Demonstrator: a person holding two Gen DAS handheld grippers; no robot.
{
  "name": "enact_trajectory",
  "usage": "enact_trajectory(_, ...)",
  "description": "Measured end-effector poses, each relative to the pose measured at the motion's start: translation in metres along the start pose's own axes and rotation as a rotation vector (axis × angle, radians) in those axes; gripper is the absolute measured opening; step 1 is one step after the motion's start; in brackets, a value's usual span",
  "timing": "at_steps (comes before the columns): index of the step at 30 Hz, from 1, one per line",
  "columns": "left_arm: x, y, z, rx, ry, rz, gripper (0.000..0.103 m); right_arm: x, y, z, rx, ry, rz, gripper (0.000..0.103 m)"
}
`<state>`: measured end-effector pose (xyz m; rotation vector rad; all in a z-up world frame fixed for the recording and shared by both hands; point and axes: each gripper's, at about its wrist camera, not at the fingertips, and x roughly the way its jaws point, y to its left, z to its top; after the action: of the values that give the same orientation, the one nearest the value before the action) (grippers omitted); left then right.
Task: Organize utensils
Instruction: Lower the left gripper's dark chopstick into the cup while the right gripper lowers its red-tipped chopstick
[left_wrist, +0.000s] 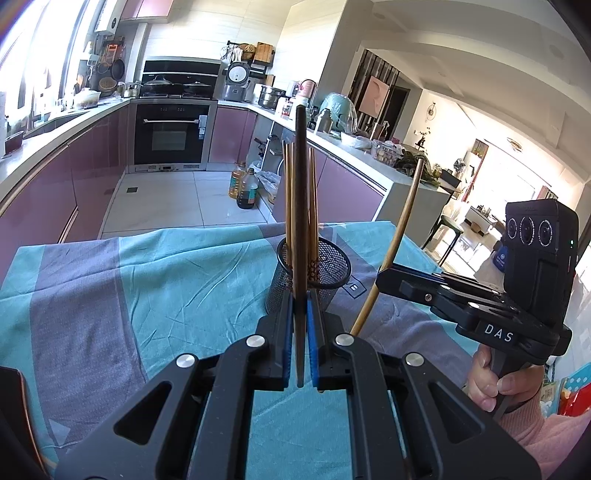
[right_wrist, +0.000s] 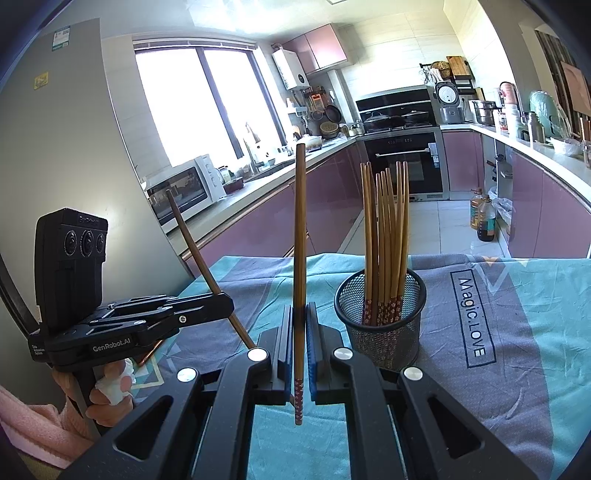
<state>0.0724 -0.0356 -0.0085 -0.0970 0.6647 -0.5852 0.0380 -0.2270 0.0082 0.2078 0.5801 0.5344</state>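
A: While both grippers sit low over the cloth, what has each got?

B: Left gripper is clamped tight on one dark chopstick, which stands nearly upright between the blue pads; its lower end pokes out just behind them. Right gripper is closed the same way on another chopstick, upright too, its red patterned tip hanging below the pads.

A: Can each camera see the other tool?

B: Yes. From the left wrist, the right gripper shows at the right edge, its chopstick slanting up and away, with a hand in a pink sleeve on the grip. From the right wrist, the left gripper shows at the left edge, its stick leaning up to the left, held by a hand with a white wrap on one finger.

A: And the rest of the chopsticks?

B: Just past the fingers a black mesh cup stands upright on the teal and grey cloth. A bundle of chopsticks stands in it, patterned ends down, fanned slightly.

A: Behind that?

B: Tiled floor, then an oven between pink cabinets, and oil bottles on the floor to the right.
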Motion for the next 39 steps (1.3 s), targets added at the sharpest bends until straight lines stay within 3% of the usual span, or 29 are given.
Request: enact_trajectory(39,-0.003,0.0,0.01,0.016,-0.01,-0.009,0.008,-0.002,0.005,0.014,-0.021,0.001,-0.014,0.006)
